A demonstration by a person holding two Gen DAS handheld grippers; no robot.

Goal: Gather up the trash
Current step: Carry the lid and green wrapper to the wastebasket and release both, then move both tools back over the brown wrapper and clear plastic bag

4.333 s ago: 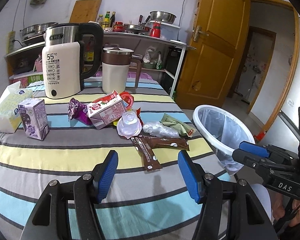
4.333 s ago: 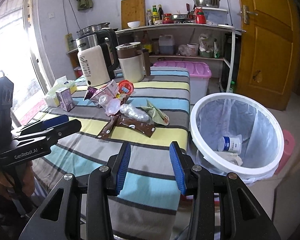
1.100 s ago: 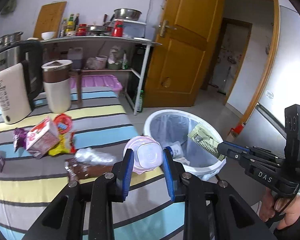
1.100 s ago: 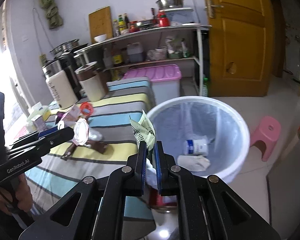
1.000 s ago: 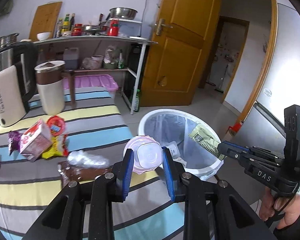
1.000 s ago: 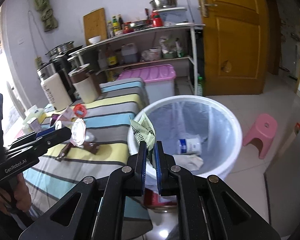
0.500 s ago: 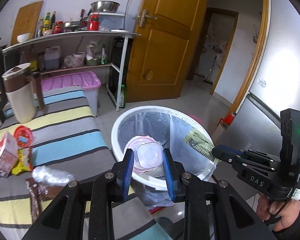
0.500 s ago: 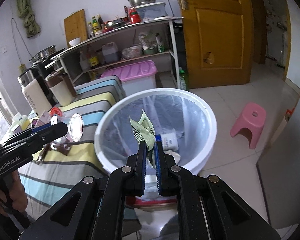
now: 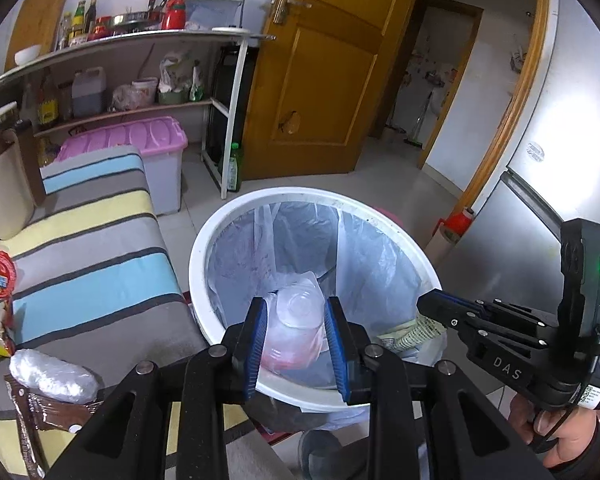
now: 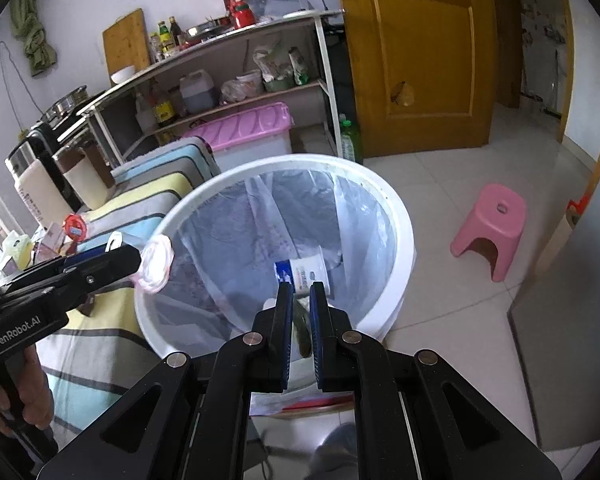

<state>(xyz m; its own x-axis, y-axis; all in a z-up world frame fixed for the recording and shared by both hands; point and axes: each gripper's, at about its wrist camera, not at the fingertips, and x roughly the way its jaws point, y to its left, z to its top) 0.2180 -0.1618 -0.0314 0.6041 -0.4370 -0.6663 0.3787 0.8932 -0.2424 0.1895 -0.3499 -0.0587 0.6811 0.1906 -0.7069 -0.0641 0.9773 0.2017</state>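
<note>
Left gripper [image 9: 296,316] tilted steeply down over the mouth of the white trash bin [image 9: 204,240], blue pads [image 9: 256,340] pinching a clear plastic cup [image 9: 300,312] from both sides. Cup held above the bin's opening, its rim facing the camera, inside the ring of the bin as seen from the left wrist. From the right wrist view, same cup [image 10: 156,264] showing at the tip of the left gripper [image 10: 140,260], at the bin's near-left rim [image 10: 172,216]. Hand [image 10: 16,392] wrapped round that gripper's handle at the lower left.

Right gripper [image 10: 300,300] likewise angled down into the bin, pads nearly pressed together on a green wrapper [image 10: 302,324], only a thin edge of it showing between them. From the left wrist view, that wrapper [image 9: 416,330] poking out of the right gripper's [image 9: 424,304] tip, just over the bin's right rim. Hand [image 9: 556,432] gripping the handle at the lower right.

Inside the bin's plastic liner, a white and blue tub [image 10: 304,274] lying on its side. Striped desk [image 9: 100,248] just beside the bin, with a crumpled clear wrapper [image 9: 52,374] and brown sachets [image 9: 56,408] left on it. Pink stool [image 10: 492,228] on the floor, well apart.
</note>
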